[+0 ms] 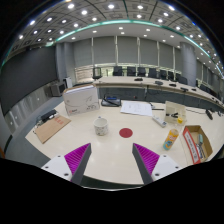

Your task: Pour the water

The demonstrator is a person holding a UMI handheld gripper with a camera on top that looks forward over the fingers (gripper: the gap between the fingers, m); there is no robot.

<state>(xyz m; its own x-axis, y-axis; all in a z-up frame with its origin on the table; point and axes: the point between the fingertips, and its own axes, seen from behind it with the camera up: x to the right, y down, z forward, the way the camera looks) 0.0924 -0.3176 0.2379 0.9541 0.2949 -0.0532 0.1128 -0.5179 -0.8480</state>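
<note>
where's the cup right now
In the gripper view the cup stands on the white table, beyond the open tool and slightly left of its centre line, just left of the red disc.

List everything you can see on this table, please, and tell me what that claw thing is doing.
Table: one, pale, running ahead of the claw.
Cup: one, whitish, just beyond the left finger.
Red disc: one, flat on the table, right of the cup.
Bottle: one, yellowish, beyond the right finger.
Box: one, orange and green, right of the bottle.
White box: one, at the table's far left.
Wooden board: one, tan, left of the cup.
Papers: a white stack, far middle.
Office chairs: a row, dark, at the back.
Claw: one, magenta pads, open, holding nothing.
</note>
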